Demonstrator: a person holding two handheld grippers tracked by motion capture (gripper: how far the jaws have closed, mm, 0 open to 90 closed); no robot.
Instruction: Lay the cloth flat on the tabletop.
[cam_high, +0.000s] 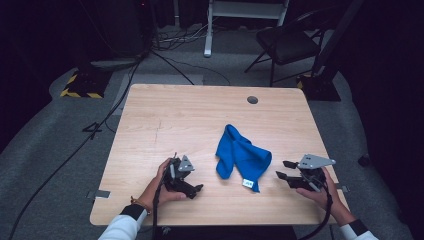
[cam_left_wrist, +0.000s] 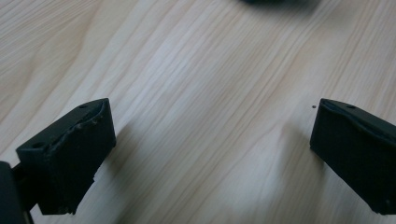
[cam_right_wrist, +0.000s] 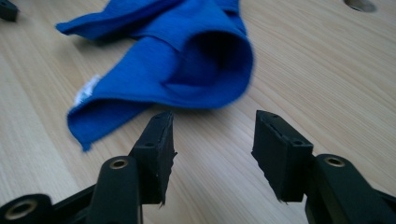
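In the middle of the wooden table (cam_high: 165, 120), a little toward my near edge, the blue cloth (cam_high: 241, 156) lies crumpled in a loose heap, folded over itself, with a small white tag (cam_high: 247, 183) at its near corner. It sits between my two grippers and touches neither. My right gripper (cam_high: 283, 170) rests low at the cloth's right side, jaws spread and holding nothing, aimed at the rolled fold nearest it; in the right gripper view that fold (cam_right_wrist: 210, 60) bulges just ahead of my fingertips (cam_right_wrist: 161, 135). My left gripper (cam_high: 192, 189) sits near the cloth's left side, jaws also wide apart and empty, looking down on bare wood grain in the left gripper view. The risk I see is in the pinch: the fold in front of my right jaws is several layers thick, so closing there would likely take the whole bunch and drag the heap instead of opening it. If I come in too low, the jaw tips could scrape the tabletop and push the cloth away toward the left gripper. My left jaws point off the cloth, so a blind close there would catch nothing. A one-sided pull might also slide the cloth toward the table's near edge.
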